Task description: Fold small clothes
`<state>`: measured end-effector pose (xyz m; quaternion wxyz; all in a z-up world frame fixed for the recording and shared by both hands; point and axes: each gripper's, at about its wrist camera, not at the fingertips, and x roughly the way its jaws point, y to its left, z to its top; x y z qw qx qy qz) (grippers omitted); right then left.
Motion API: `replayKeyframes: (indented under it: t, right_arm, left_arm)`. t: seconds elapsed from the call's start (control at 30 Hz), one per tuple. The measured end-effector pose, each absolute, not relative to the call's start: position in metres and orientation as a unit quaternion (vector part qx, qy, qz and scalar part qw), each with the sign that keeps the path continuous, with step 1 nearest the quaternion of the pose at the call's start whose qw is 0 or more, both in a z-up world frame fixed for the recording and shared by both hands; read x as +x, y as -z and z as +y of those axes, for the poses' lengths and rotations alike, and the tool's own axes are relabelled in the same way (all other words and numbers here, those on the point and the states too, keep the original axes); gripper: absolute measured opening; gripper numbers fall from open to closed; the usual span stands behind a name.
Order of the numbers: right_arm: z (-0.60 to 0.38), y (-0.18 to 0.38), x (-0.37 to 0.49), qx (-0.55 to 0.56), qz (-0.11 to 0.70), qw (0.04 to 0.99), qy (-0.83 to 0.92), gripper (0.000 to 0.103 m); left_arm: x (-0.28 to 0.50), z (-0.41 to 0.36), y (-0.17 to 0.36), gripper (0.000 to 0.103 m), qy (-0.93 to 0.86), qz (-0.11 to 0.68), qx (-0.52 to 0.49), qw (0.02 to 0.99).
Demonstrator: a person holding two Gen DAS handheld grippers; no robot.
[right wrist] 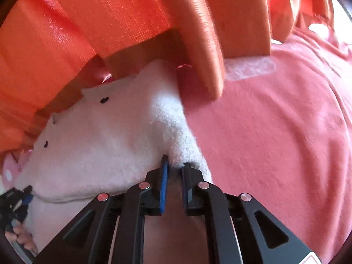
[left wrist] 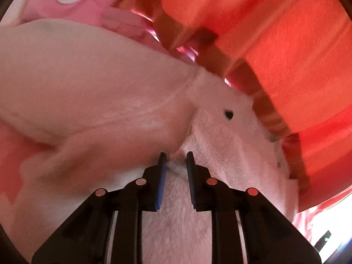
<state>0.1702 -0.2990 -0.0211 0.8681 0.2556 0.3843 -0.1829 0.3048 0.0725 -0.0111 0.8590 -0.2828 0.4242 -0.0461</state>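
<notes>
Pink bedding point(right wrist: 275, 132) below, orange wood frame point(right wrist: 110, 22) looming behind. The white fleece garment point(right wrist: 105, 136) lies between them, its edge pinched in the right gripper point(right wrist: 175, 165); the left gripper point(left wrist: 176, 160) clamps a fold nearer the middle.

- Orange fabric panel point(left wrist: 286, 44) point(right wrist: 92, 22) is hanging above and ahead of both grippers.
- Wooden slats point(right wrist: 198, 44) are standing ahead of the right gripper.
- Pink bed cover point(right wrist: 275, 132) is lying right of the right gripper.
</notes>
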Motion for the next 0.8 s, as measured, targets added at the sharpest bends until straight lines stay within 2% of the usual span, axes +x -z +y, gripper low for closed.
replayKeyframes:
  t: [0.03,0.07,0.1,0.13,0.2,0.3,0.4,0.5,0.57,0.6,0.67,0.7,0.8]
  right_arm:
    - [-0.295,0.010,0.163,0.255,0.372,0.874,0.183,0.010]
    - [-0.291,0.000,0.156,0.250,0.362,0.879,0.183,0.016]
    - [-0.280,-0.013,0.147,0.230,0.354,0.888,0.183,0.021]
    - [-0.271,-0.022,0.143,0.213,0.352,0.893,0.181,0.021]
    - [-0.247,-0.038,0.133,0.181,0.347,0.904,0.175,0.027]
    - [-0.215,-0.044,0.125,0.172,0.349,0.911,0.135,0.040]
    - [-0.186,-0.040,0.126,0.154,0.365,0.913,0.101,0.041]
    - [-0.160,-0.026,0.135,0.128,0.382,0.911,0.085,0.041]
    - [-0.149,-0.021,0.137,0.124,0.391,0.909,0.078,0.041]
    - [-0.146,-0.019,0.136,0.123,0.394,0.908,0.076,0.041]
    - [-0.143,-0.016,0.136,0.119,0.401,0.905,0.076,0.041]
    - [-0.144,-0.015,0.136,0.119,0.401,0.905,0.078,0.041]
    - [-0.149,-0.015,0.136,0.129,0.399,0.904,0.086,0.041]
  left_arm:
    - [0.299,0.086,-0.001,0.018,0.042,0.407,-0.295,0.864]
    - [0.294,0.099,-0.011,0.022,0.039,0.392,-0.302,0.868]
    - [0.289,0.113,-0.020,0.034,0.031,0.380,-0.307,0.872]
    - [0.279,0.137,-0.031,0.055,0.008,0.364,-0.311,0.878]
    - [0.261,0.186,-0.039,0.072,-0.066,0.344,-0.308,0.885]
    - [0.250,0.256,-0.033,0.073,-0.164,0.344,-0.295,0.876]
    - [0.235,0.341,-0.020,0.072,-0.258,0.340,-0.325,0.844]
    - [0.233,0.392,-0.007,0.072,-0.301,0.343,-0.350,0.818]
    - [0.237,0.407,0.005,0.071,-0.300,0.354,-0.369,0.805]
    - [0.239,0.413,0.011,0.063,-0.293,0.358,-0.379,0.801]
    - [0.243,0.415,0.015,0.040,-0.304,0.356,-0.362,0.806]
    - [0.248,0.414,0.014,0.014,-0.289,0.356,-0.350,0.817]
    - [0.257,0.402,-0.003,0.008,-0.277,0.347,-0.329,0.834]
